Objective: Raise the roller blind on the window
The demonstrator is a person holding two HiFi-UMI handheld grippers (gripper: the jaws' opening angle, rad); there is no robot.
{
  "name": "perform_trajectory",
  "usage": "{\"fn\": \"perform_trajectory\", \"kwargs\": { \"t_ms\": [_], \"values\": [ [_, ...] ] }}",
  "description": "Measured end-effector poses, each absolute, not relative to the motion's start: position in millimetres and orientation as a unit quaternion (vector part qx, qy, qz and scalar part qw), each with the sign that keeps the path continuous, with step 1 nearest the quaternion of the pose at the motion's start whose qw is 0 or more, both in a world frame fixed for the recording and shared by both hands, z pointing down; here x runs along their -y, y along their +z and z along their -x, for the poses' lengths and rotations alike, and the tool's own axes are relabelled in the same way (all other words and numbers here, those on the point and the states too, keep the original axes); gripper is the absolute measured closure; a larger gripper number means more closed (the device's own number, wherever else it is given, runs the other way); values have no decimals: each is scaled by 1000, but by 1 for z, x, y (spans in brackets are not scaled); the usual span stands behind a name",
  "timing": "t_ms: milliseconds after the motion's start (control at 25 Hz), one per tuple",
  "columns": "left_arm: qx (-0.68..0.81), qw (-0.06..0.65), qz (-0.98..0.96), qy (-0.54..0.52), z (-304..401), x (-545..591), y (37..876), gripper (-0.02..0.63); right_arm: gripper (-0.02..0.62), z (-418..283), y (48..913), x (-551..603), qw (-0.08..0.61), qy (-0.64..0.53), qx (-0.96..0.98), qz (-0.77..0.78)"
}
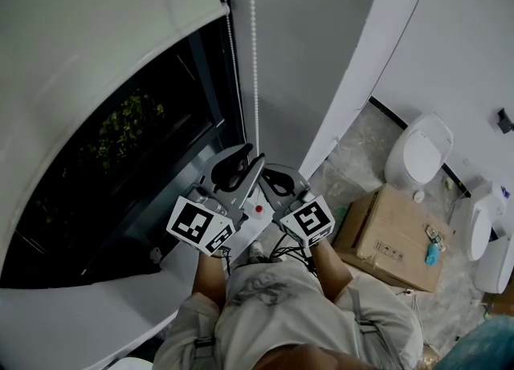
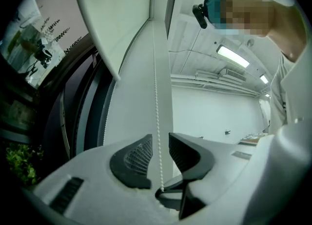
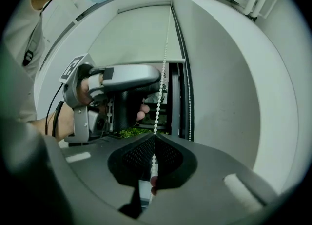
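Right tongs (image 3: 154, 138) clamped on vertical bead chain (image 3: 162, 80), left tongs (image 2: 159, 141) apart around it

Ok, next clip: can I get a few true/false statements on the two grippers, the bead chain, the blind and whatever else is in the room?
1. The right gripper is shut on the white bead chain. True.
2. The left gripper is clamped on that chain as well. False: its jaws stand apart, and the chain hangs between them.
3. The pale roller blind covers the whole window. False: dark window glass shows below its bottom edge.
4. A brown cardboard box lies at the right of the head view. True.
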State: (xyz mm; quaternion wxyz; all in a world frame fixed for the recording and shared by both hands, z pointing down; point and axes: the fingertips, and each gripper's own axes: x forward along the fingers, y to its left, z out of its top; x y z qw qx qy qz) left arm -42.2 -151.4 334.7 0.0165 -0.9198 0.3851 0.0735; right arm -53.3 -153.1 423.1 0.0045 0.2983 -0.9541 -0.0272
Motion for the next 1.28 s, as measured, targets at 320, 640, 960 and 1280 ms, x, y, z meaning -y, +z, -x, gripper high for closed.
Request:
{"fn": "perform_trajectory", "kwargs": {
  "t_ms": [320, 640, 960, 1280],
  "values": [
    [-376, 44, 922, 79, 34, 158, 311, 523, 584, 58, 422, 150, 2, -37, 954, -296],
    [-399, 71, 912, 67, 33, 160, 311, 588, 584, 56, 424, 148, 3, -29, 955, -296],
    [-399, 53, 913, 61, 37, 159, 324, 589, 584, 59, 437, 149, 19, -27, 955, -295],
    [-398, 29, 915, 53, 36, 161, 348, 591, 584, 57, 461, 148, 40, -15, 954, -298]
  ]
}}
